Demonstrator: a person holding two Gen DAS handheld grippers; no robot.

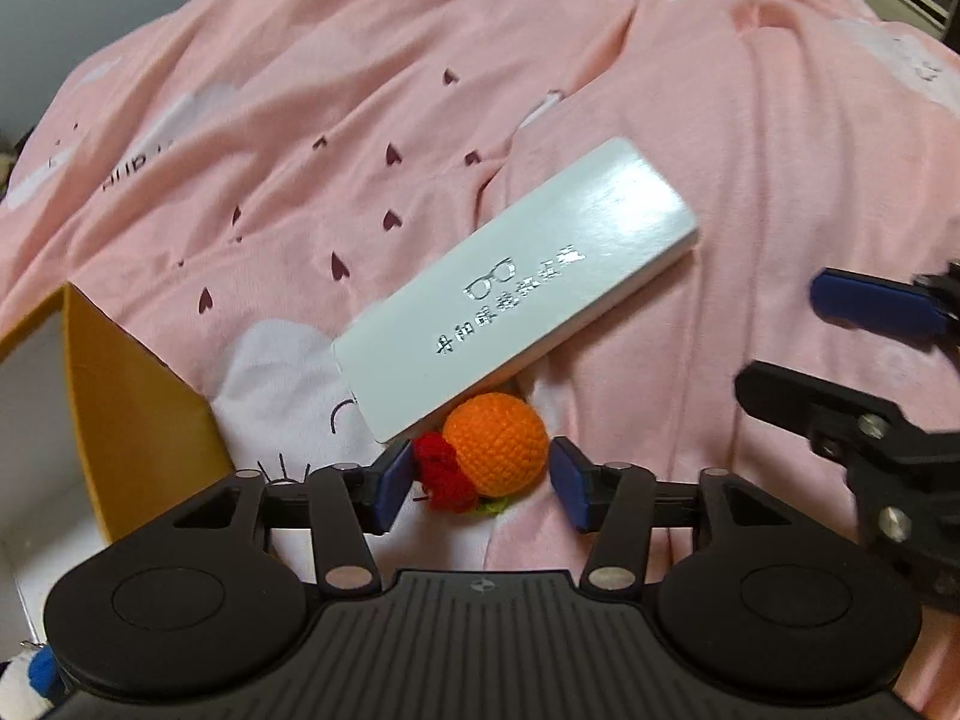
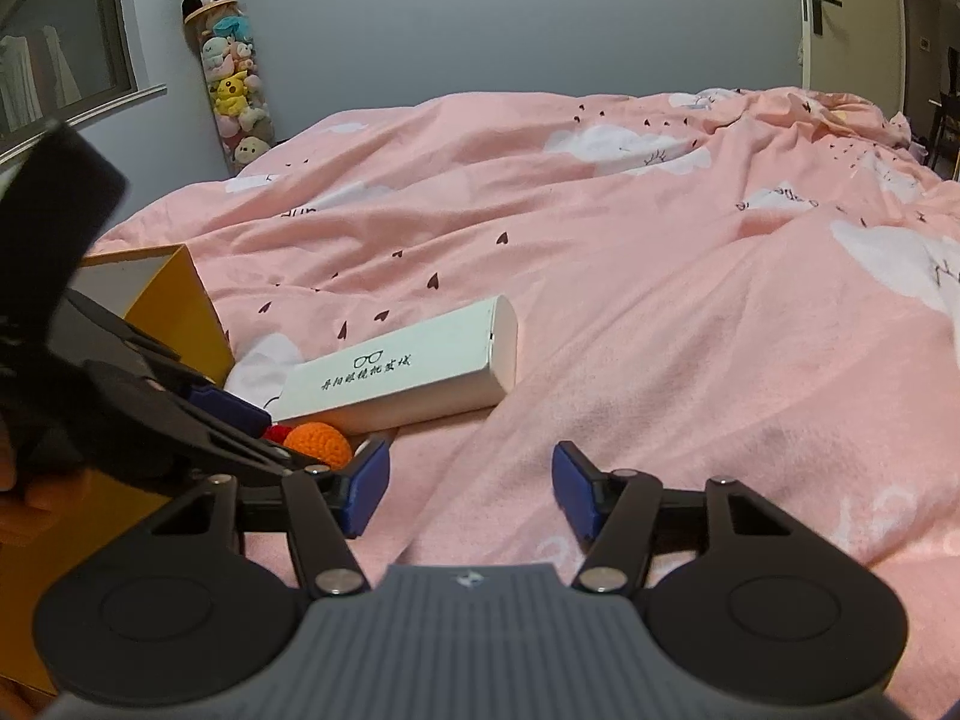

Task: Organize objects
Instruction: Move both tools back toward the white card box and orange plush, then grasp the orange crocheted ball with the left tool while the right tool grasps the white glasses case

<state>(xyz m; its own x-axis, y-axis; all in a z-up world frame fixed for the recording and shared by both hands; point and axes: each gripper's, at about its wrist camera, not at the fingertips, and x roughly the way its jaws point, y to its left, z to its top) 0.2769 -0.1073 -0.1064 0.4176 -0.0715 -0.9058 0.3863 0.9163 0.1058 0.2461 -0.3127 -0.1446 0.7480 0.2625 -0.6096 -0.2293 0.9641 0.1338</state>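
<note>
An orange crocheted ball with a red crocheted piece [image 1: 495, 453] lies on the pink bedspread, partly under the near end of a white glasses case [image 1: 516, 288]. My left gripper [image 1: 483, 489] is open, its blue pads on either side of the ball, not closed on it. In the right wrist view the ball [image 2: 318, 444] and the case [image 2: 408, 369] lie to the left. My right gripper [image 2: 468, 489] is open and empty over bare bedspread, right of the ball. It also shows in the left wrist view [image 1: 852, 336] at the right edge.
A yellow box with a white inside [image 1: 108, 396] stands open at the left, close to the ball; it shows in the right wrist view [image 2: 171, 306] too. A tall tube of plush toys [image 2: 234, 90] stands by the wall. A door [image 2: 852, 12] is at the far right.
</note>
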